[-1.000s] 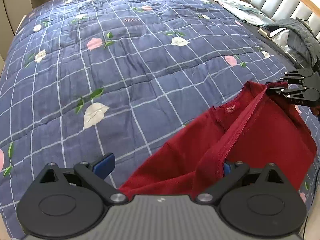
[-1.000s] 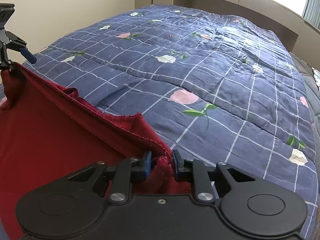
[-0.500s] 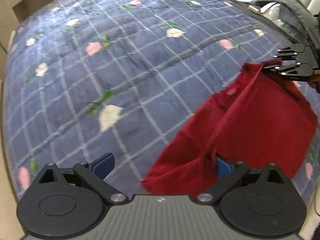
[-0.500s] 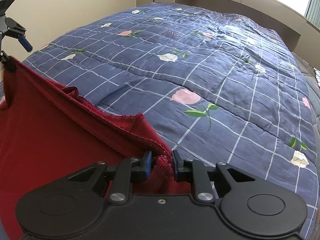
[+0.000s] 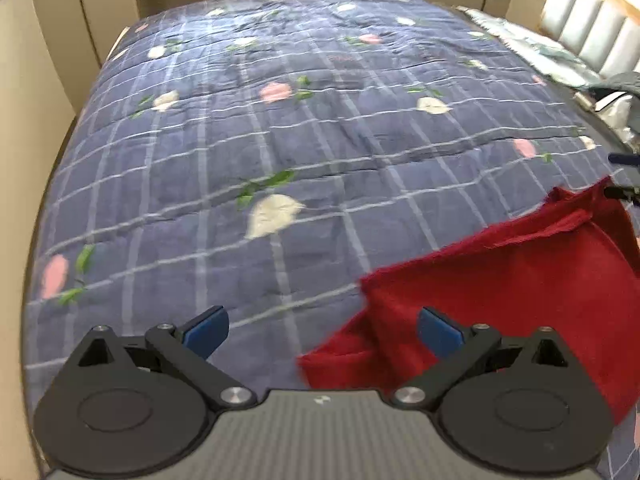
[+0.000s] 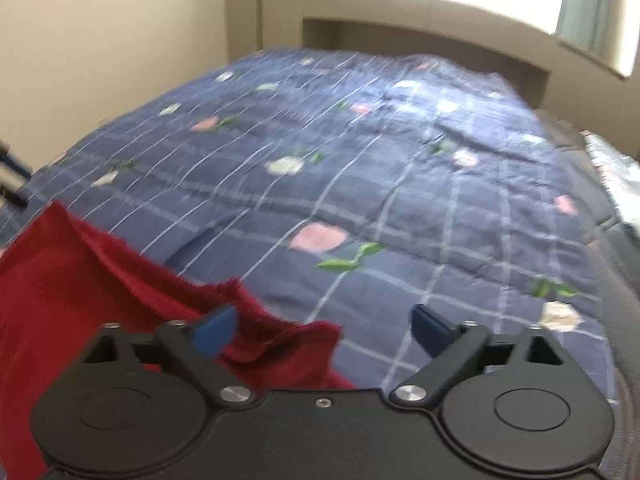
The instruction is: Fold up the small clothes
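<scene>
Two sets of tongs are standing wide apart, gripping nothing. The right tongs [image 6: 322, 326] have just been opening; a frayed corner of the dark red knit garment [image 6: 60, 292] is lying between their blue pads [image 6: 214, 326], pressed by neither. The left tongs [image 5: 322, 330] are gaping over the bed, their right-hand pad [image 5: 438, 330] showing against the same red cloth [image 5: 500, 280]. The garment is lying slack and rumpled on the navy quilted bedspread with white grid lines and pink and white flowers [image 5: 320, 120], at its near edge. Both views are blurring. A beige headboard [image 6: 420, 36] is standing beyond the bedspread.
</scene>
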A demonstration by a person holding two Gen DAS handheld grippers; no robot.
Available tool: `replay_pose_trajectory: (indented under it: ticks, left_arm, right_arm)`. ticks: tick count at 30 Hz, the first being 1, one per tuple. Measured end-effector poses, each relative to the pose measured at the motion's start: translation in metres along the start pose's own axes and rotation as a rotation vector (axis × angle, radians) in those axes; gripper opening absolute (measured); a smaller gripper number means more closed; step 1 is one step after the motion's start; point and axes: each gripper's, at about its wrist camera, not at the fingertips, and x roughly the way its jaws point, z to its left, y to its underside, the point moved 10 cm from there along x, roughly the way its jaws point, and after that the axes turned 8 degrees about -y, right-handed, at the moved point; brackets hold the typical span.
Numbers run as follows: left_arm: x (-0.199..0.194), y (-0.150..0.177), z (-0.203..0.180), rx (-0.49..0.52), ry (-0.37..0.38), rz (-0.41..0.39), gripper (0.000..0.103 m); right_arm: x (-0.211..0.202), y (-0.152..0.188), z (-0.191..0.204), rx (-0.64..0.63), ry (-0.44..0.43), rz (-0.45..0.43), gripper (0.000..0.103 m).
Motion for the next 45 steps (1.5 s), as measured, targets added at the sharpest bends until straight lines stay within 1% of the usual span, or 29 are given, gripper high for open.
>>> replay_pose_trajectory:
  ticks: [2, 4, 6, 7, 8, 10, 12, 15, 17, 19, 21, 22, 24, 26, 30, 33, 34, 35, 37, 38, 39, 42, 44, 45]
  left_arm:
    - [0.002, 0.004, -0.017, 0.003, -0.004, -0.043, 0.102]
    - [0.006, 0.008, -0.033, 0.01, -0.006, -0.081, 0.102]
    - [0.013, 0.01, -0.045, 0.02, -0.025, -0.103, 0.102]
    - [0.018, 0.011, -0.049, 0.027, -0.046, -0.108, 0.103]
    - [0.023, 0.011, -0.052, 0.026, -0.072, -0.109, 0.102]
    - [0.032, 0.01, -0.052, -0.004, -0.115, -0.11, 0.103]
    - [0.038, 0.007, -0.048, -0.053, -0.139, -0.116, 0.103]
    - [0.047, 0.004, -0.036, -0.153, -0.154, -0.118, 0.103]
    - [0.053, 0.003, -0.029, -0.227, -0.135, -0.111, 0.103]
    - [0.059, 0.006, -0.022, -0.306, -0.099, -0.099, 0.103]
    - [0.06, 0.008, -0.017, -0.353, -0.075, -0.104, 0.103]
    - [0.059, 0.008, -0.014, -0.363, -0.072, -0.109, 0.103]
    - [0.054, 0.01, -0.011, -0.385, -0.075, -0.105, 0.103]
    - [0.047, 0.014, -0.007, -0.413, -0.077, -0.103, 0.103]
    - [0.031, 0.026, 0.0, -0.471, -0.073, -0.103, 0.103]
    - [0.016, 0.041, 0.0, -0.482, -0.108, -0.125, 0.103]
    - [0.013, 0.048, 0.001, -0.472, -0.139, -0.131, 0.103]
    - [0.01, 0.056, 0.001, -0.454, -0.185, -0.14, 0.103]
    - [0.007, 0.067, 0.0, -0.411, -0.259, -0.154, 0.103]
    - [0.005, 0.071, 0.0, -0.389, -0.29, -0.159, 0.103]
    - [0.003, 0.075, -0.001, -0.37, -0.319, -0.172, 0.103]
    - [-0.013, 0.08, -0.003, -0.373, -0.352, -0.215, 0.103]
    - [-0.027, 0.084, -0.006, -0.399, -0.348, -0.23, 0.103]
    - [-0.035, 0.086, -0.009, -0.413, -0.339, -0.242, 0.103]
  right_arm:
    - [-0.009, -0.001, -0.003, -0.01, 0.023, -0.036, 0.101]
    - [-0.016, 0.003, 0.002, -0.03, -0.013, -0.048, 0.102]
    - [-0.016, 0.015, 0.014, -0.063, -0.063, -0.03, 0.102]
    - [-0.013, 0.022, 0.02, -0.092, -0.068, -0.014, 0.102]
    - [-0.009, 0.028, 0.024, -0.124, -0.059, 0.006, 0.102]
    - [0.004, 0.04, 0.031, -0.202, -0.009, 0.04, 0.102]
    - [0.011, 0.041, 0.029, -0.225, 0.031, 0.02, 0.102]
    - [0.019, 0.03, 0.013, -0.151, 0.087, -0.04, 0.102]
    - [0.021, 0.023, -0.005, -0.088, 0.138, -0.075, 0.102]
    - [0.021, 0.017, -0.027, -0.011, 0.207, -0.105, 0.102]
    - [0.022, 0.017, -0.051, 0.067, 0.267, -0.107, 0.1]
    - [0.02, 0.018, -0.058, 0.094, 0.278, -0.108, 0.1]
    - [0.009, 0.023, -0.065, 0.141, 0.271, -0.121, 0.1]
    - [-0.006, 0.03, -0.063, 0.167, 0.243, -0.141, 0.1]
    - [-0.038, 0.052, -0.038, 0.154, 0.176, -0.157, 0.102]
    - [-0.052, 0.073, -0.015, 0.112, 0.156, -0.139, 0.102]
    - [-0.055, 0.083, -0.009, 0.09, 0.167, -0.126, 0.102]
    - [-0.055, 0.091, -0.005, 0.065, 0.19, -0.112, 0.102]
    - [-0.052, 0.109, -0.002, 0.012, 0.263, -0.077, 0.102]
    - [-0.052, 0.116, -0.003, -0.001, 0.291, -0.076, 0.102]
    - [-0.054, 0.12, -0.002, 0.006, 0.296, -0.094, 0.102]
    - [-0.064, 0.124, -0.005, 0.067, 0.344, -0.111, 0.102]
    - [-0.073, 0.126, -0.003, 0.085, 0.374, -0.112, 0.102]
    - [-0.079, 0.128, -0.001, 0.095, 0.368, -0.121, 0.102]
